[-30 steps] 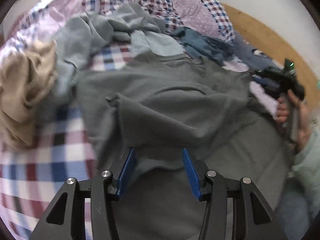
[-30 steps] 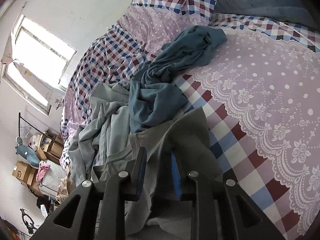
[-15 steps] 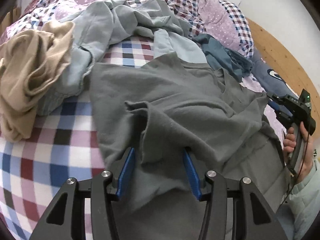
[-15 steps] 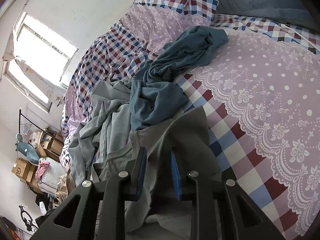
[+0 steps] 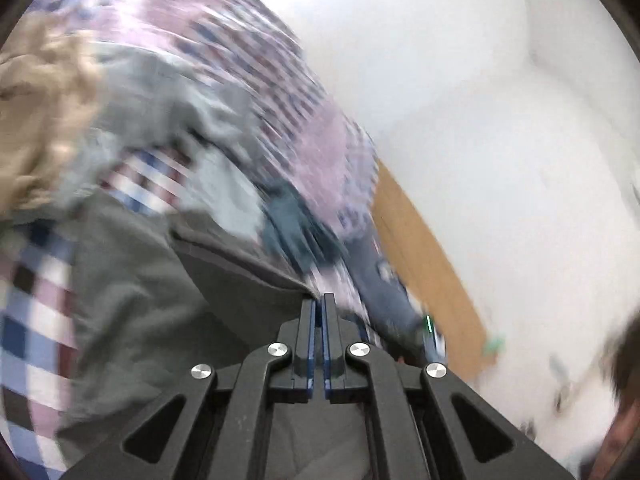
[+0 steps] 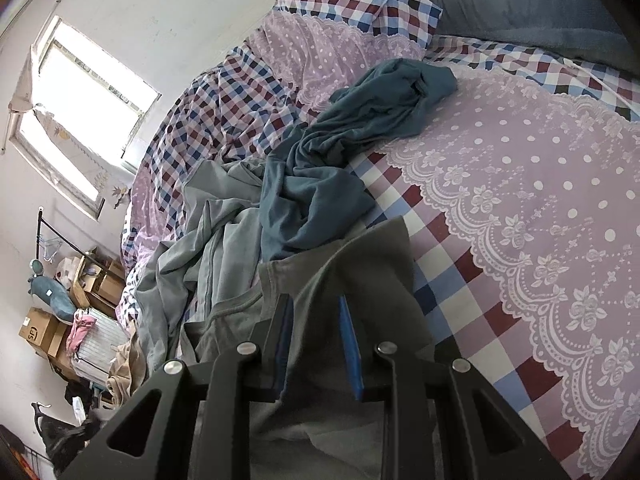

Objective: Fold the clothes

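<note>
- Your left gripper (image 5: 319, 300) is clenched: the two blue pads meet with only a sliver between them, pinching a corner of the dark grey garment (image 5: 152, 312) at their tips.
- From that pinch the dark grey garment hangs down and to the left over the checked bedsheet (image 5: 36, 288); the left wrist view is heavily motion-blurred, so finer folds cannot be made out.
- Your right gripper (image 6: 316, 340) has its blue pads apart, with a ridge of the same dark grey garment (image 6: 360, 264) running up between them; you cannot tell from this view whether the pads are actually pressing the cloth.
- Beyond the ridge, a crumpled teal garment (image 6: 340, 160) lies on the bed, its near end touching the dark grey one.
- Just to the left of the teal one sits a rumpled pale grey-green garment (image 6: 208, 240).
- A beige garment (image 5: 36, 104) is bunched at the far left in the left wrist view.
- A purple lace-edged panel with white dots (image 6: 540, 200) covers the bed to the right.
- A cardboard box (image 6: 38, 330) on the floor carries a round printed mark, too small to read; no other writing is legible.
</note>
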Tool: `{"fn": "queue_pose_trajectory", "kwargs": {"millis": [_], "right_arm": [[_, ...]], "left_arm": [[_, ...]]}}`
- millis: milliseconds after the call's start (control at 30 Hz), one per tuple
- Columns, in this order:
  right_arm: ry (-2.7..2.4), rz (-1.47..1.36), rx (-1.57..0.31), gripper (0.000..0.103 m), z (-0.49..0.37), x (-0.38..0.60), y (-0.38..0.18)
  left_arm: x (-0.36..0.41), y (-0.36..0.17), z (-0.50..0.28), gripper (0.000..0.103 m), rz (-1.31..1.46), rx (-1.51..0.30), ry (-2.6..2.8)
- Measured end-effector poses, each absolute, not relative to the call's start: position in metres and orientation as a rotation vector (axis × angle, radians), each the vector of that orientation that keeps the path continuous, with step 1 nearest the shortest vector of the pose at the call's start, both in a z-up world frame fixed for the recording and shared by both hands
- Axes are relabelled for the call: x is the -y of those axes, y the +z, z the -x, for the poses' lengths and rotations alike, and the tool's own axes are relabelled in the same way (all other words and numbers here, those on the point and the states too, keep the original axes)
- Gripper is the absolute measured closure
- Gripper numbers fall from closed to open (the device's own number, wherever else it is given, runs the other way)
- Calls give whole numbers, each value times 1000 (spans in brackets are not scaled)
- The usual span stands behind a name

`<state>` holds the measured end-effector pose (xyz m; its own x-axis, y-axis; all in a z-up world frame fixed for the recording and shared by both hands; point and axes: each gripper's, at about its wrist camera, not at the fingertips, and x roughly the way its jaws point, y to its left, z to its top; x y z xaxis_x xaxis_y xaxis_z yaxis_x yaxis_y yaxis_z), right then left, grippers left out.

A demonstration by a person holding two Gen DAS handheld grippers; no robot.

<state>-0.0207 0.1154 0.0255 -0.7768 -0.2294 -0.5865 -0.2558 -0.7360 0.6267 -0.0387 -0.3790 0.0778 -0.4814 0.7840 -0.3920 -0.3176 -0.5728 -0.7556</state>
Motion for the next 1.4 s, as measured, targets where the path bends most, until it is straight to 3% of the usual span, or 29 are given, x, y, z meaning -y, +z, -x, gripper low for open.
{"fn": "queue_pose_trajectory", "kwargs": {"millis": [133,200,267,300,333,500,733,967,1000,1067,1100,1300,1400], "right_arm": [[2722,1050,-1123,77,21,-115,26],[2723,1055,-1122,77,22,-114,25],[2725,1062,-1121,77,23,-111,25],[2727,1063,-1120,77,23,-110,25],[2729,1064,-1118,77,23,-110,25],[2733,1062,-1107,77,24,-107,26],[2738,1069,-1098,77,27,-102,26],[2733,1078,-1098,77,29,-101,25],[2733,1078,-1098,77,29,-100,25],[2733,1077,-1098,77,29,-100,25],[2733,1077,-1099,77,30,-100,25],[2729,1079,-1113,77,31,-100,24],[2727,1078,-1123,77,32,-99,24]], "left_arm": [[387,69,46,100,1087,724,2254],[390,65,50,94,1141,679,2337],[394,61,53,72,1196,631,2419],[396,59,55,67,1223,605,2459],[389,63,51,62,1204,493,2495],[327,66,10,60,1066,-261,2545],[292,39,-38,60,951,-770,2421],[285,39,-48,60,831,-904,2418],[285,38,-48,63,835,-915,2414],[284,33,-47,83,852,-948,2402],[284,30,-46,83,861,-966,2396],[284,22,-53,83,887,-995,2327],[284,23,-57,75,873,-1006,2324]]}}
